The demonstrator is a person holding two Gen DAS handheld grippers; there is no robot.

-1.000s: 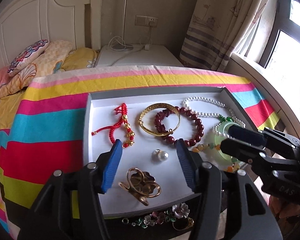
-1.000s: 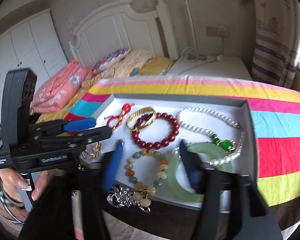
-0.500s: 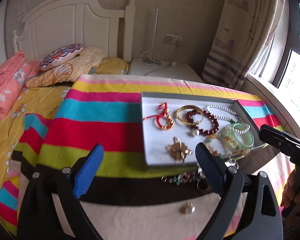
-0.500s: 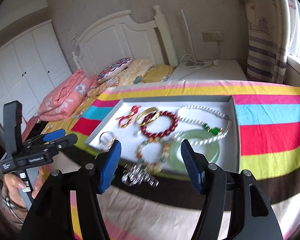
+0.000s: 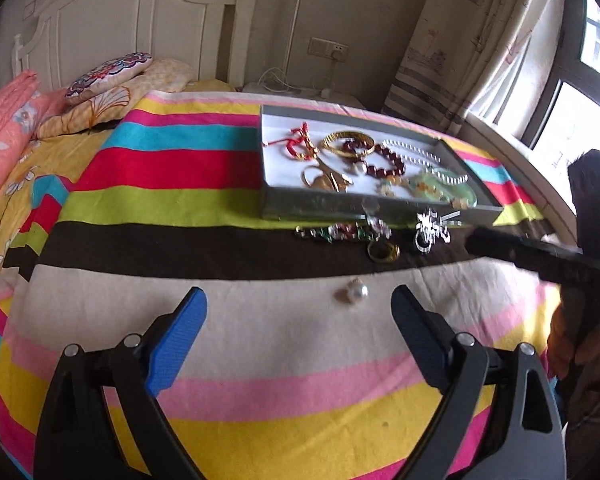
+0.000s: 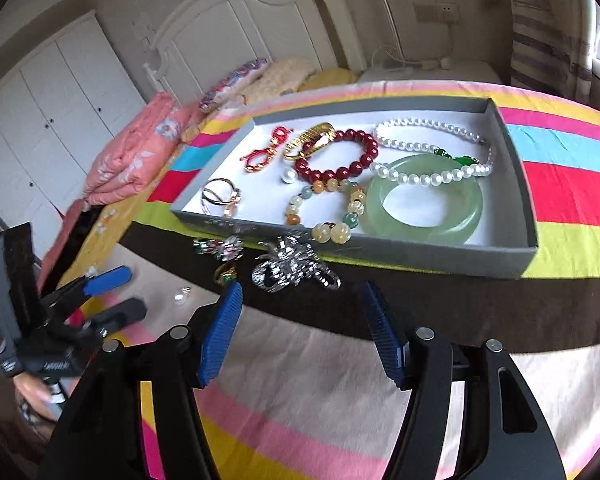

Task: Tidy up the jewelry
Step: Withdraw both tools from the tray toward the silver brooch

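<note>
Tray (image 5: 380, 206): upper centre of left view, most pieces already inside.
Left gripper (image 5: 298, 312): jaws spread wide, empty.
Right gripper (image 6: 302, 312): also wide, empty, silver brooch (image 6: 294, 268) just ahead.
Pearl earring (image 5: 354, 293): loose on bedspread, just ahead between left fingers, right of centre; left arm likely nearer.

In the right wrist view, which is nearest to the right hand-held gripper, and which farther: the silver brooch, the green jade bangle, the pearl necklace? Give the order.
From the right hand-held gripper:
1. Silver brooch, on the dark stripe outside the tray, just ahead.
2. Green jade bangle, inside the tray near its front wall, to the right.
3. Pearl necklace, deeper in the tray, behind the bangle.
</note>
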